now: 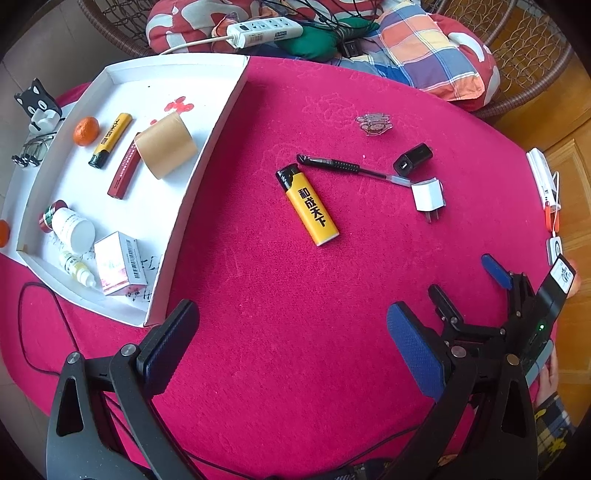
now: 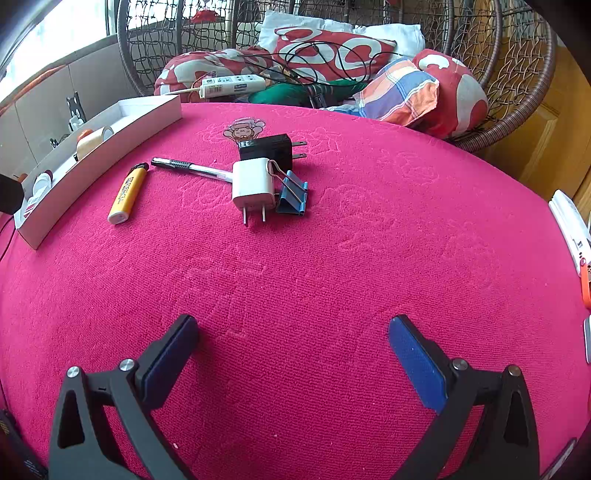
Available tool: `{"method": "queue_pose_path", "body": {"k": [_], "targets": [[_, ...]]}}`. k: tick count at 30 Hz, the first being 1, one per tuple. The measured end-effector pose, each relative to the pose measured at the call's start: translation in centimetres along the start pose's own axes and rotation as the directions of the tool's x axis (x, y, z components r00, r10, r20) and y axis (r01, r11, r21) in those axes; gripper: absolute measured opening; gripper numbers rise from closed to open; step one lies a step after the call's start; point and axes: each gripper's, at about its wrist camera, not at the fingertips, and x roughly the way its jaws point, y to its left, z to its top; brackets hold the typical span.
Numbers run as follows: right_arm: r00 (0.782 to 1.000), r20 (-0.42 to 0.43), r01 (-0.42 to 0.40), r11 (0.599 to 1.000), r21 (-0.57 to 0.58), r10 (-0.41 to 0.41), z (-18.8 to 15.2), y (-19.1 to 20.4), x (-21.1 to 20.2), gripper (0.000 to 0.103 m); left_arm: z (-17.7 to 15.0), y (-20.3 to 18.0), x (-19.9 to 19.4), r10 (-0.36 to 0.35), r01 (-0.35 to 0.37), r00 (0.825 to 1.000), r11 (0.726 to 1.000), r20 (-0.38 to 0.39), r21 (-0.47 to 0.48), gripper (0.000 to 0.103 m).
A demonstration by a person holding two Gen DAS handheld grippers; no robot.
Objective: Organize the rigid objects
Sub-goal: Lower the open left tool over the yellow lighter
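Note:
A yellow lighter (image 1: 308, 206) (image 2: 127, 194), a black pen (image 1: 351, 170) (image 2: 192, 168), a white charger plug (image 1: 426, 195) (image 2: 253, 184) and a black charger (image 1: 412, 158) (image 2: 267, 147) lie loose on the pink cloth. A blue binder clip (image 2: 291, 197) leans against the white plug. The white tray (image 1: 207, 155) (image 2: 110, 144) at the left holds another yellow lighter (image 1: 110, 138), a red lighter (image 1: 123, 171), a tape roll (image 1: 166, 146), an orange (image 1: 86, 130), bottles and a small box (image 1: 120, 262). My left gripper (image 1: 291, 347) is open beside the tray's near corner. My right gripper (image 2: 291, 354) (image 1: 469, 288) is open, short of the plug.
A cartoon sticker (image 1: 373, 123) (image 2: 243, 129) lies beyond the chargers. A power strip (image 1: 264, 31) and cables rest on cushions in a wicker chair behind the table. Glasses (image 1: 31, 147) and a cat figure (image 1: 38, 105) sit left of the tray. Small white and orange items (image 1: 546, 192) line the right edge.

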Motion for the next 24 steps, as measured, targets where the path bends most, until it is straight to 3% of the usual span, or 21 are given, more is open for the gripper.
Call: {"method": "queue_pose_path", "body": {"k": [16,24], "targets": [[1.000,0.002,0.002,1.000,0.000,-0.002,0.0,0.0,0.0,0.103,-0.4,0.6,0.0,0.009,-0.009,1.000,1.000,0.001,-0.024,0.102],[1.000,0.002,0.003,1.000,-0.001,-0.002,-0.1,0.0,0.0,0.103,-0.3,2.7,0.0,0.016,-0.015,1.000,0.997,0.014,-0.078,0.102]]}}
